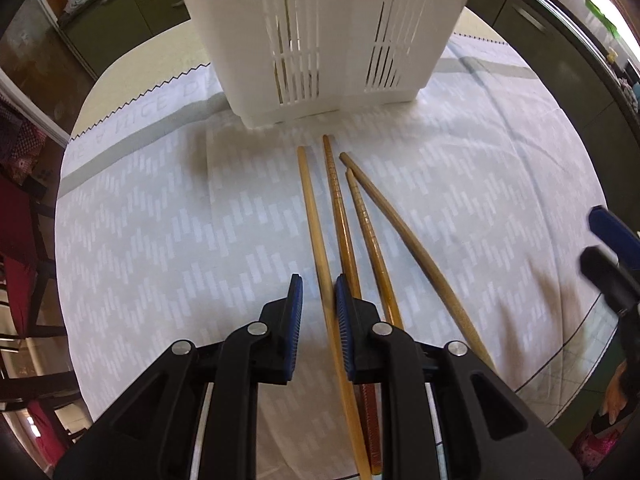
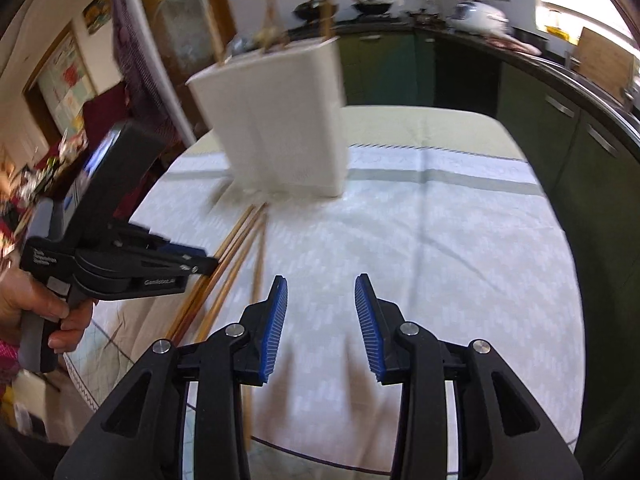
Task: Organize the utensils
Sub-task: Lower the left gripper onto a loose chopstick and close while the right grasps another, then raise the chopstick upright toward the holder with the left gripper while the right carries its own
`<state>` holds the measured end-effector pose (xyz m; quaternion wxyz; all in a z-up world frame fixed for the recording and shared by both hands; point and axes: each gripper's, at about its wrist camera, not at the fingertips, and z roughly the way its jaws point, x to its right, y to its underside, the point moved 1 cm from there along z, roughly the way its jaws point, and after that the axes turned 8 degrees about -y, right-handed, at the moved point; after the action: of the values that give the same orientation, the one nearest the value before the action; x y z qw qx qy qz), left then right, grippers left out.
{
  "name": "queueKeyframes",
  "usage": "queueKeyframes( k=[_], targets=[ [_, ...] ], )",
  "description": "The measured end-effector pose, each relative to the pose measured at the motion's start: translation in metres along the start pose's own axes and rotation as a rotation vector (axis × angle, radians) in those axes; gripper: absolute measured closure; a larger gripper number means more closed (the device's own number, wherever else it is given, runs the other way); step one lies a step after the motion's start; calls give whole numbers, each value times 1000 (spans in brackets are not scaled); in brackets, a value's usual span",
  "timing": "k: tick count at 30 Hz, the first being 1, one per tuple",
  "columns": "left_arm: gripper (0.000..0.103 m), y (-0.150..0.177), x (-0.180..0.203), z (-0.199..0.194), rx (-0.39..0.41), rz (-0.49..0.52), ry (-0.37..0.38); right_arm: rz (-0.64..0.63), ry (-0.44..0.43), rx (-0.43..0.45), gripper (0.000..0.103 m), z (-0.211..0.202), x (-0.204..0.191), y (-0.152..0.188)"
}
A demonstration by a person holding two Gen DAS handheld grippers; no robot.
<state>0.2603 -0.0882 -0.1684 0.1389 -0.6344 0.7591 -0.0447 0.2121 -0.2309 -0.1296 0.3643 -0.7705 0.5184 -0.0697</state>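
Chopsticks (image 1: 344, 232), four of them, lie side by side on the cloth (image 1: 160, 220) over the desk, tips pointing at the white slotted holder (image 1: 324, 40) standing just beyond them. Left gripper (image 1: 319, 292) is low over the pile, jaws slightly apart with the leftmost, palest stick running between them, no pinch yet. Right gripper (image 2: 321, 292) hovers off to the side over bare cloth, jaws spread wide, holding nothing; that view is blurred
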Motion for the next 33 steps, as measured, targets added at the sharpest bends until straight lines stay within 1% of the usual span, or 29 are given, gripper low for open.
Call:
queueKeyframes(
  k=[1,3,6,13,17,19,21,23,25,27,30,33],
  targets=[
    [86,2,-1,0,-3,-2,1,-11,-7,-14,67,5,-4,-1],
    [87,6,-6,1,-8,-5,-1,-55,-21,-70,67,23,-19,-3],
    [88,12,-17,2,-15,-20,-5,-113,-20,-136,67,48,-37,-4],
    [88,20,-35,4,-9,-21,5,-161,27,-237,67,90,-53,-9],
    [88,19,-33,5,-4,-26,13,-175,52,-275,68,106,-58,-12],
    [88,18,-32,5,-3,-25,13,-171,58,-279,69,111,-56,-14],
    [88,22,-38,4,-3,-26,18,-168,57,-286,71,113,-54,-16],
    [88,21,-37,4,-3,-23,17,-170,59,-285,76,115,-53,-18],
    [88,21,-38,4,-2,-20,16,-166,60,-290,87,115,-47,-20],
    [88,21,-37,3,-2,-19,16,-162,66,-291,93,115,-43,-22],
    [89,21,-36,3,1,-22,18,-166,84,-287,94,113,-37,-21],
    [93,20,-36,2,12,-35,26,-145,81,-280,96,110,-31,-20]
  ],
)
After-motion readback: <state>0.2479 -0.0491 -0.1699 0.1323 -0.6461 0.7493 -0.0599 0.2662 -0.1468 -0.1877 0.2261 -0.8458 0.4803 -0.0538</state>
